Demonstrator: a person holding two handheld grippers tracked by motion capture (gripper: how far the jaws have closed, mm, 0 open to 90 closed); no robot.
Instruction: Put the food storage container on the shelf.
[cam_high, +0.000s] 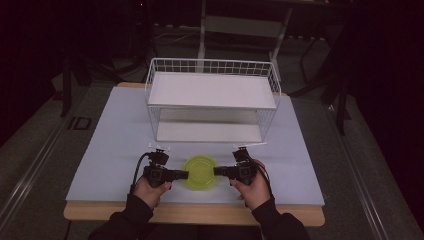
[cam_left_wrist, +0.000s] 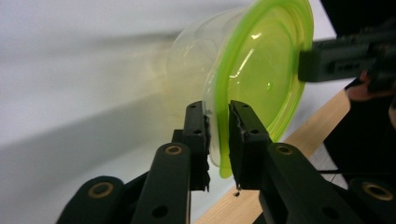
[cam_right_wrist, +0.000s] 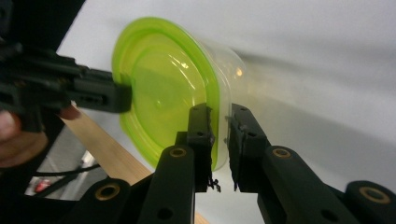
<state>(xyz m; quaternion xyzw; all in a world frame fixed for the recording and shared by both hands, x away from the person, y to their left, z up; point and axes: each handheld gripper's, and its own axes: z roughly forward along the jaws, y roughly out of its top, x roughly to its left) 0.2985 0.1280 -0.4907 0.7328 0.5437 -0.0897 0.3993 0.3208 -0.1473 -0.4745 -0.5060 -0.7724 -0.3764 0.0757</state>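
I am holding a tub (cam_high: 200, 172) with a green lid (cam_left_wrist: 261, 79) between both grippers, near the front edge of the table (cam_high: 115, 145) and just in front of the wire rack (cam_high: 212, 97). My left gripper (cam_high: 186, 174) is coming in from the left and pinching the lid's rim; in the left gripper view its jaws are sitting one on each side of that rim, pressed onto it. My right gripper (cam_high: 216, 171) is doing the same from the opposite side, its jaws pressing together on the rim where the lid meets the clear wall of the tub.

I am gripping at two opposite points, I judge, so the tub stays level and cannot swing, since the rim is a thin lip and one pinch alone would let it tip. Both hands are keeping the grippers roughly horizontal, pointing at each other across the lid.

I cannot tell whether the tub is resting on the table or raised just off it. The rack's two shelves are standing bare behind it, so a shelf looks a likely place for the tub.
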